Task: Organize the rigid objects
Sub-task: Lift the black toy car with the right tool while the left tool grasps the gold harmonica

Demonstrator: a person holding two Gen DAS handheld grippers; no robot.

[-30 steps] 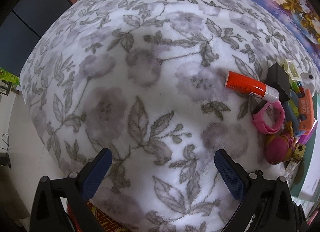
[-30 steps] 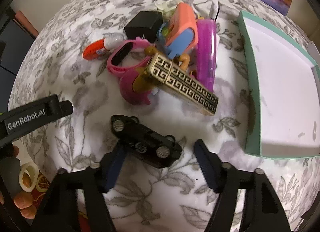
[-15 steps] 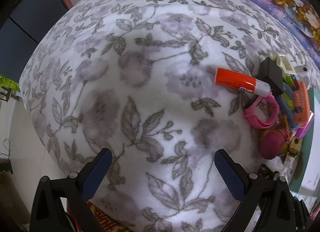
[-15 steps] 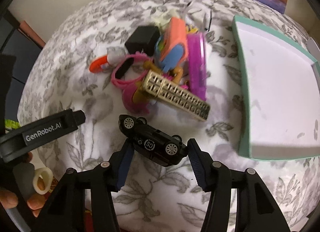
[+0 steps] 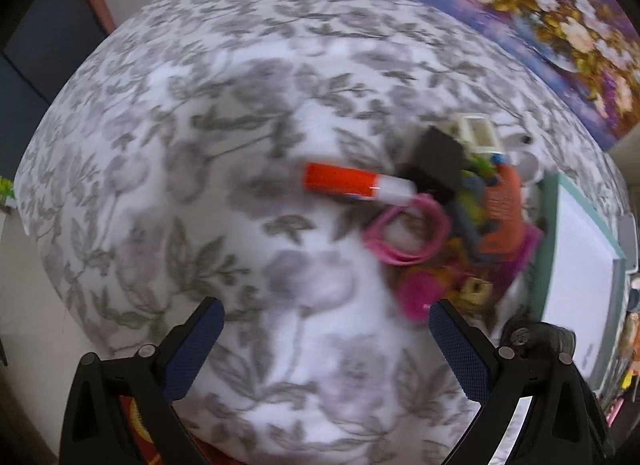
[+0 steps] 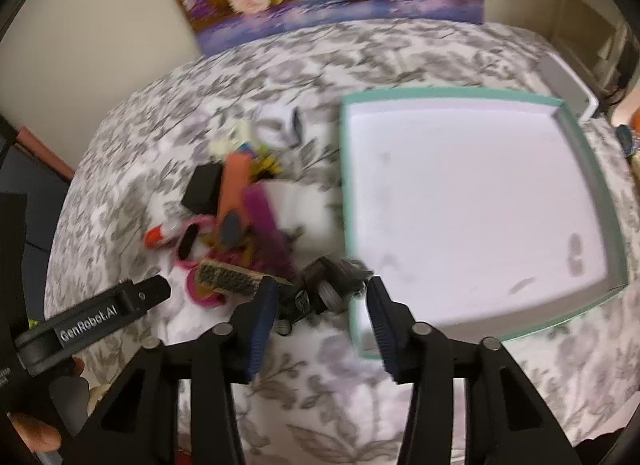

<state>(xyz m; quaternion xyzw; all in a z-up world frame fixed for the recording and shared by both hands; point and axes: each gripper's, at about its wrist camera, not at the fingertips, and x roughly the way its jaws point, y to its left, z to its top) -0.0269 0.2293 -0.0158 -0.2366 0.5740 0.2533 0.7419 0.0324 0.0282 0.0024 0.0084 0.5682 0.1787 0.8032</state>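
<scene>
With my right gripper (image 6: pixel 322 305) pinching the black toy car (image 6: pixel 320 291) beside the teal tray's (image 6: pixel 452 93) near corner, the transfer step is underway. Next: carry it over the rim, then release. My left gripper (image 5: pixel 326 339) hovers spread, empty, above the floral cloth (image 5: pixel 192 145).

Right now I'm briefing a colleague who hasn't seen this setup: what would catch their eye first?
Probably the heap of bright clutter mid-cloth, an orange glue stick poking out of its left side. Next, the big teal-rimmed tray, bare inside, right beside the heap. Last, the right tongs gripping a black toy car at the tray's near corner, while the left tongs hang open over bare cloth.
</scene>
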